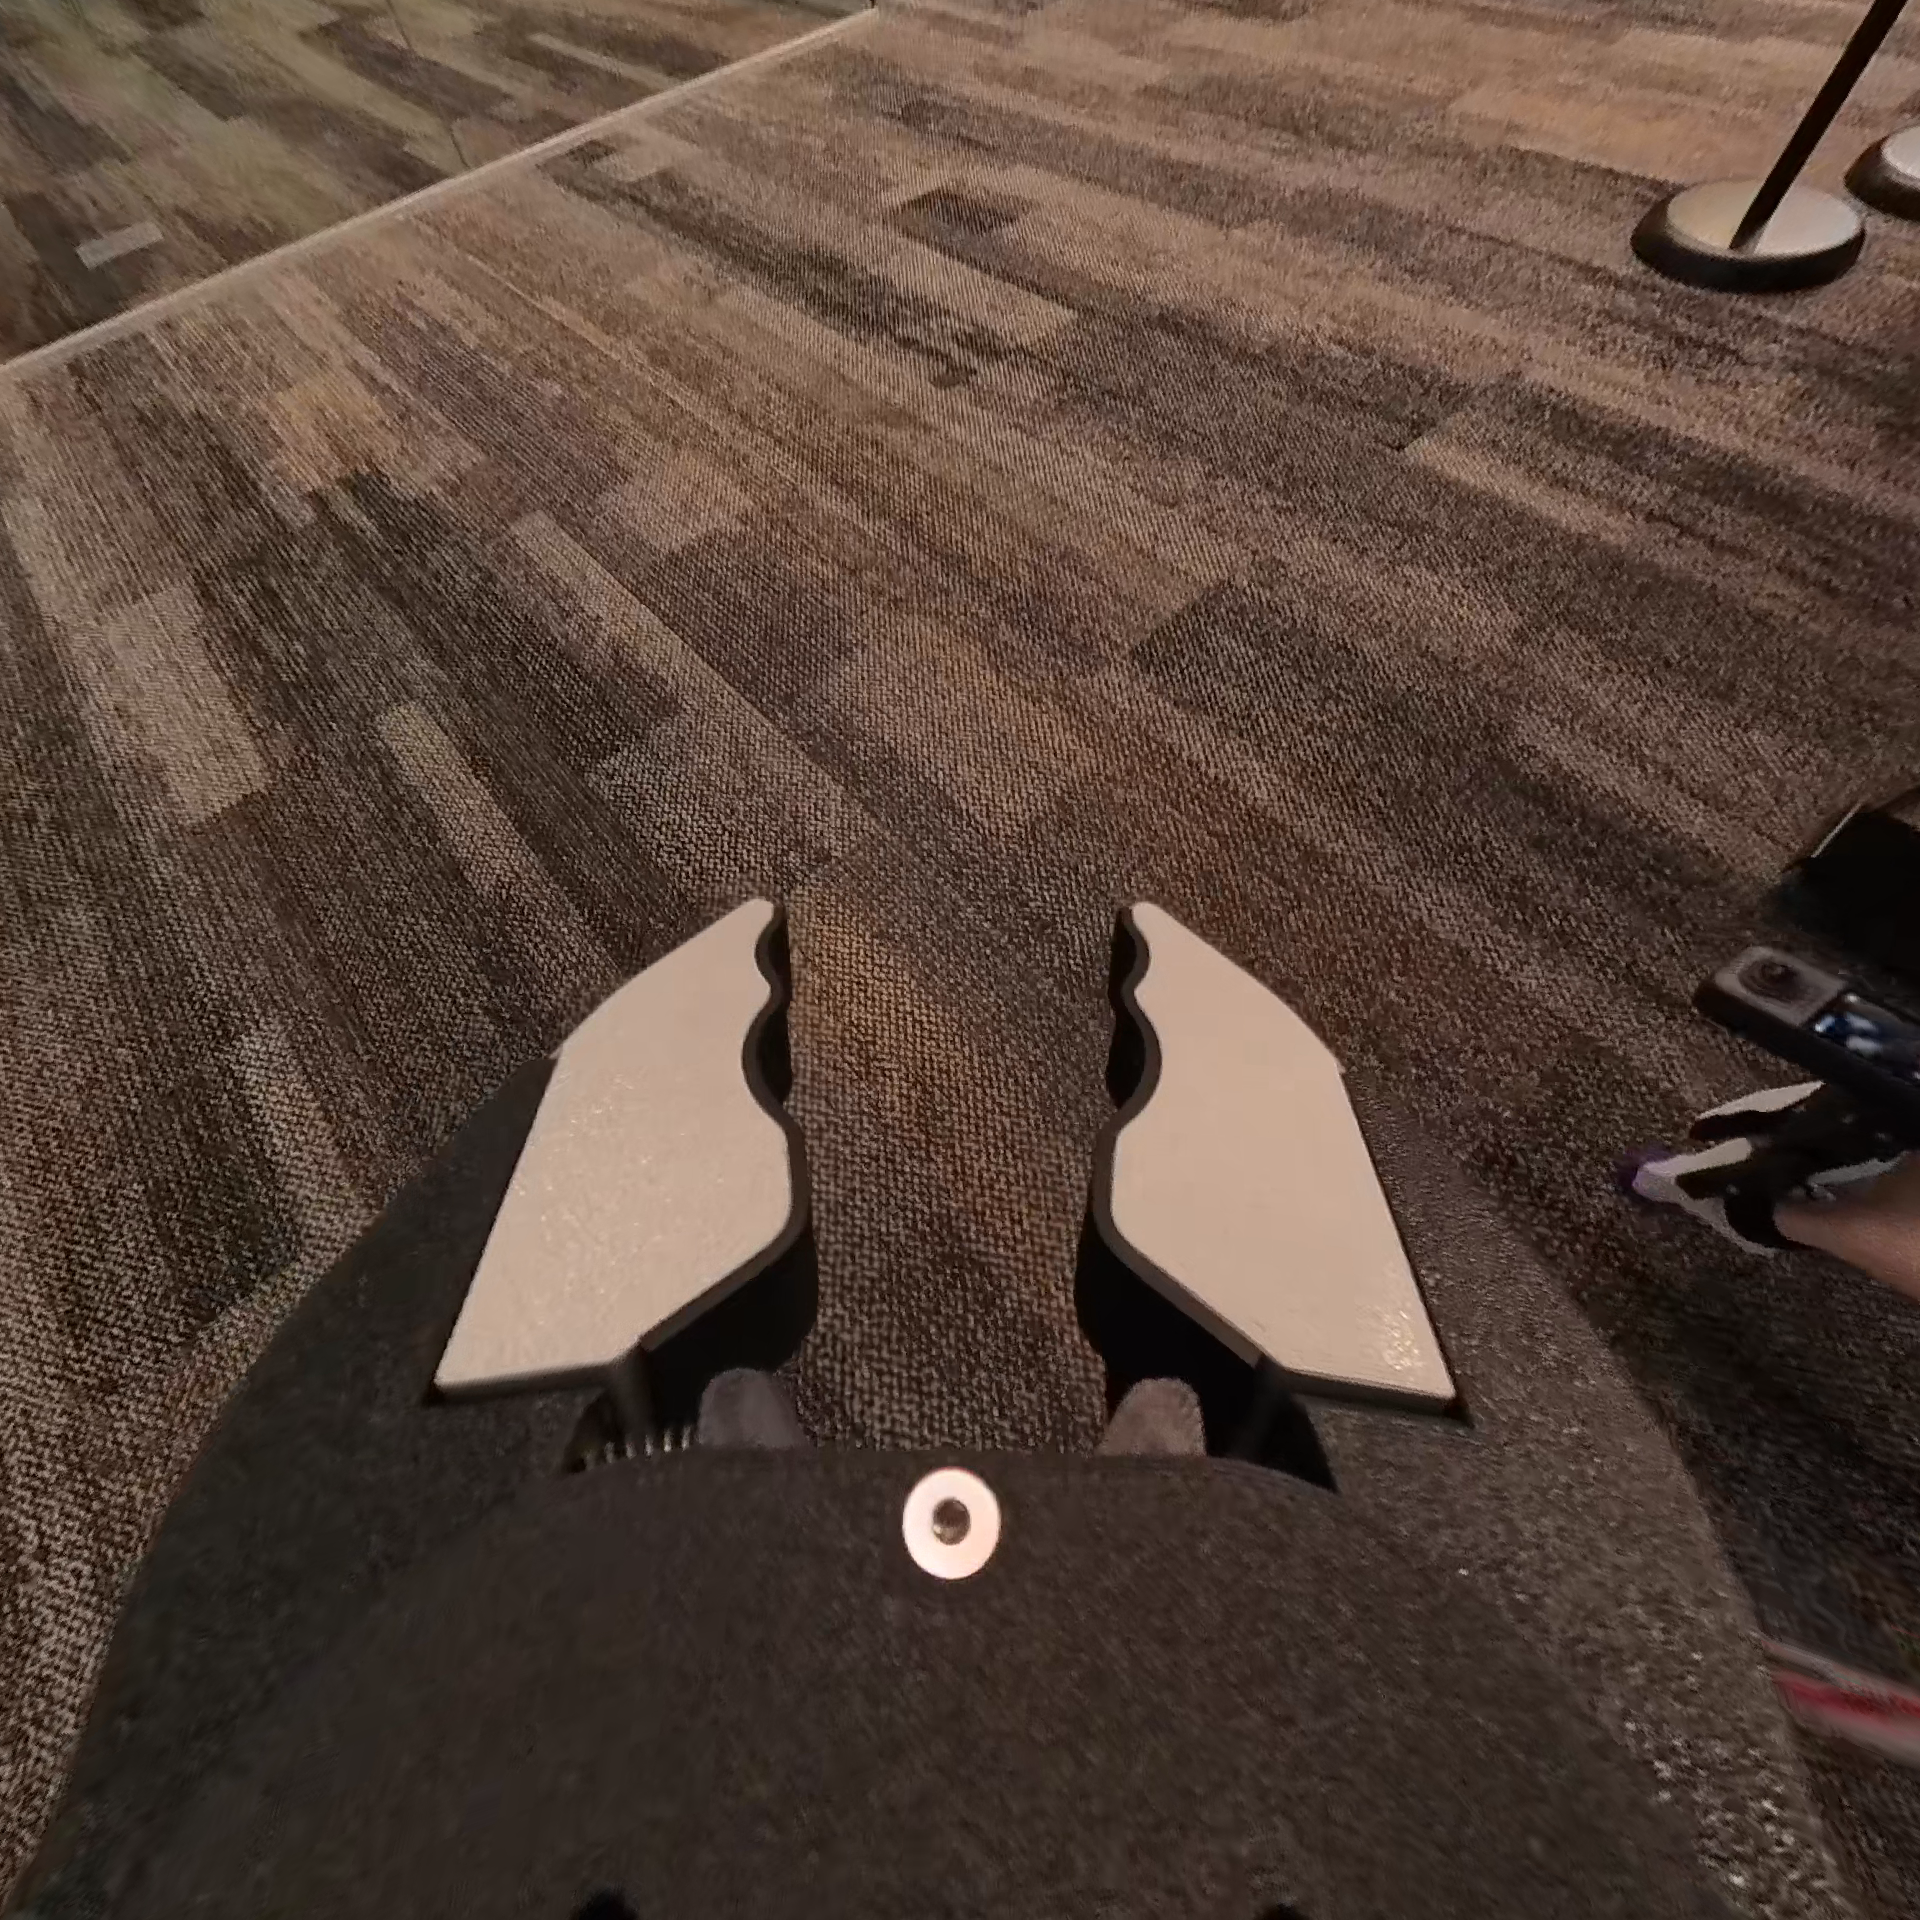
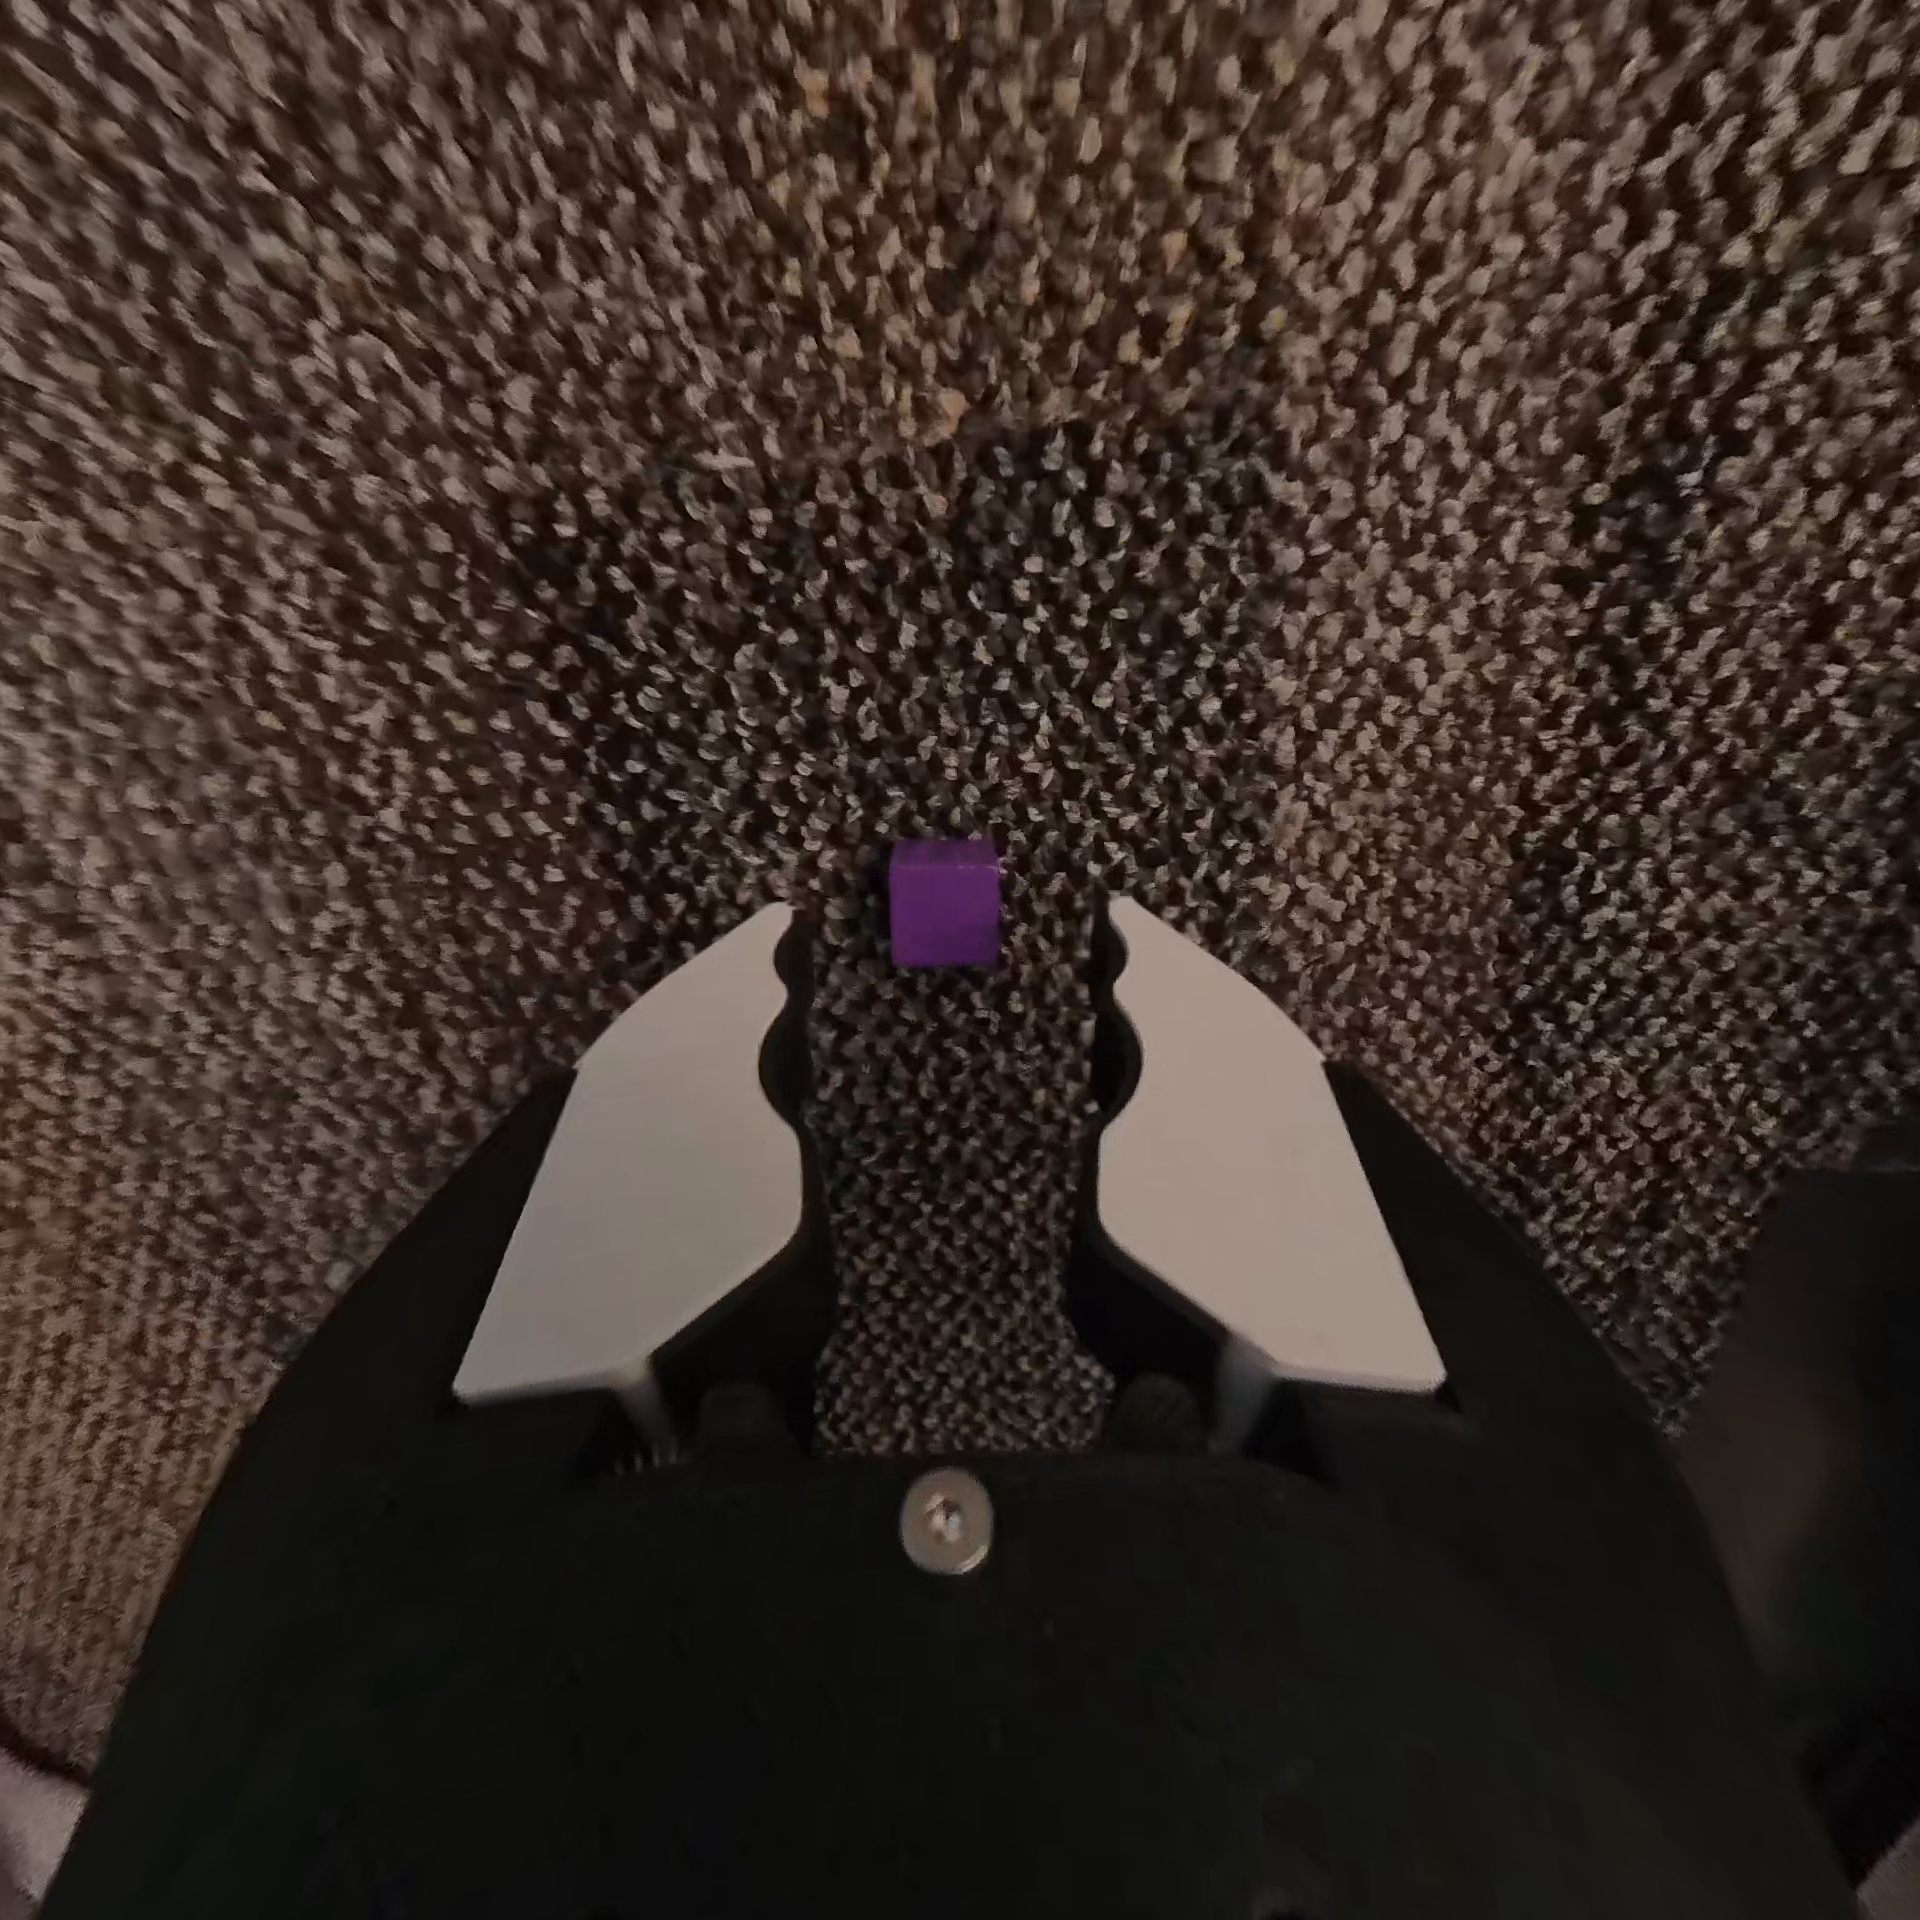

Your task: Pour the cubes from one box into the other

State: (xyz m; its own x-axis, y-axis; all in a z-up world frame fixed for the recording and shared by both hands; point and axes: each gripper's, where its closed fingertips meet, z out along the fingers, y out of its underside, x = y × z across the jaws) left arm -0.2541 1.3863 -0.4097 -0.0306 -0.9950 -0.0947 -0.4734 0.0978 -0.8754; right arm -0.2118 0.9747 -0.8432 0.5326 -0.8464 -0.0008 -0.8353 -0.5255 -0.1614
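Note:
A small purple cube (image 2: 943, 902) lies on the brown carpet, right between the tips of my right gripper (image 2: 945, 914). The right gripper is open, close above the carpet, its fingers apart from the cube on both sides. My left gripper (image 1: 951, 914) is open and empty, held above bare carpet. The other gripper (image 1: 1808, 1049) shows at the right edge of the left wrist view, low by the floor. Neither box is in view.
A round metal stand base (image 1: 1745, 234) with a dark pole stands at the far right; a second base (image 1: 1891, 166) is beside it. A carpet seam strip (image 1: 416, 197) runs across the far left. A dark object (image 1: 1860, 883) sits at the right edge.

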